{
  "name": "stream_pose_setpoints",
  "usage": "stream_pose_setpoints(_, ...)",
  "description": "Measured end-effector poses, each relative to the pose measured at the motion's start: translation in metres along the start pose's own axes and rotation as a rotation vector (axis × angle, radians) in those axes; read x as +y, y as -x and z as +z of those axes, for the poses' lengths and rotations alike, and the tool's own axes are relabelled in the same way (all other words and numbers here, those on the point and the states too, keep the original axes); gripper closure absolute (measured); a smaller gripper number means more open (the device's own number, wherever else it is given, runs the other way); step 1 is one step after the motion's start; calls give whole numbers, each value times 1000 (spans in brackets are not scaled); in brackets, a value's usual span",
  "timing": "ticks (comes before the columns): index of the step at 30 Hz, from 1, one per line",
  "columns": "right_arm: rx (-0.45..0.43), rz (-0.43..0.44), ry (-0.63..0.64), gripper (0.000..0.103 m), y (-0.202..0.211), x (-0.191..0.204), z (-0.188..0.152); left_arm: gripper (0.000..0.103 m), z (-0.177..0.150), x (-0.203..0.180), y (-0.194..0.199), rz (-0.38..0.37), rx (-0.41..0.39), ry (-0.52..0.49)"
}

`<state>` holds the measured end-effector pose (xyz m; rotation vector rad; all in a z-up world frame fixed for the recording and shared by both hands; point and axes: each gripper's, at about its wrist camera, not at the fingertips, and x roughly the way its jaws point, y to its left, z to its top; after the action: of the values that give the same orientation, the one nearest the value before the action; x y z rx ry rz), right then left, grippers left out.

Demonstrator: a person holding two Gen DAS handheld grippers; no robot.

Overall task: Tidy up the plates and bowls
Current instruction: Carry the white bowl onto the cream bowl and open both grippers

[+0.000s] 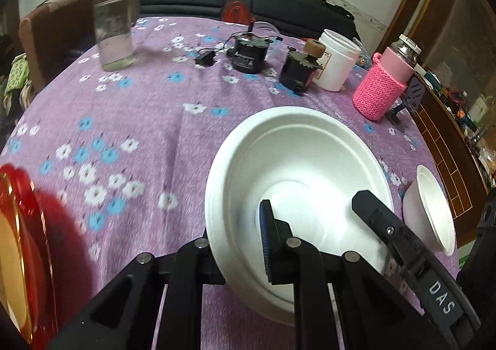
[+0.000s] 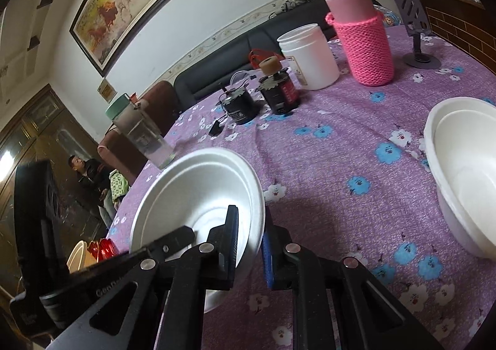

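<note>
Pinching a white foam bowl (image 1: 297, 182) by its near rim, left gripper (image 1: 238, 244) fingers are clamped w/ rim between. Right gripper (image 2: 249, 244) fingers pinch the same bowl's rim from the opposite side. Bowl tilted above the purple floral desk (image 1: 139, 108). Second white bowl (image 2: 462, 176) sits on the cloth nearby. Pink-sleeved bottle (image 2: 359, 30), white jar (image 2: 310, 55) farther back.

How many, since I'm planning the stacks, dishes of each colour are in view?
White foam bowls: 2
Red plate: 1
Total: 3
</note>
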<state>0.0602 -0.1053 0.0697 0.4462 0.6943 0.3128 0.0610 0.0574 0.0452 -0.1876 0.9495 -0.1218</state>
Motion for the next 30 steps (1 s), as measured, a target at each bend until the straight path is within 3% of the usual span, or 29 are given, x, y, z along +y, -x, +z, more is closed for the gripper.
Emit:
stream_pose_setpoints(7,12,49,42,87,4,19,-10,88,-14,12,29,52,-52,14)
stream_pose_setpoints(15,-24,67,159,87,31,64,-33,88,-29,38,76,56,-97,66)
stream_pose_setpoints(30,-30,119,197,86,69,118,-69,88,-57,50,159,174,-271,4)
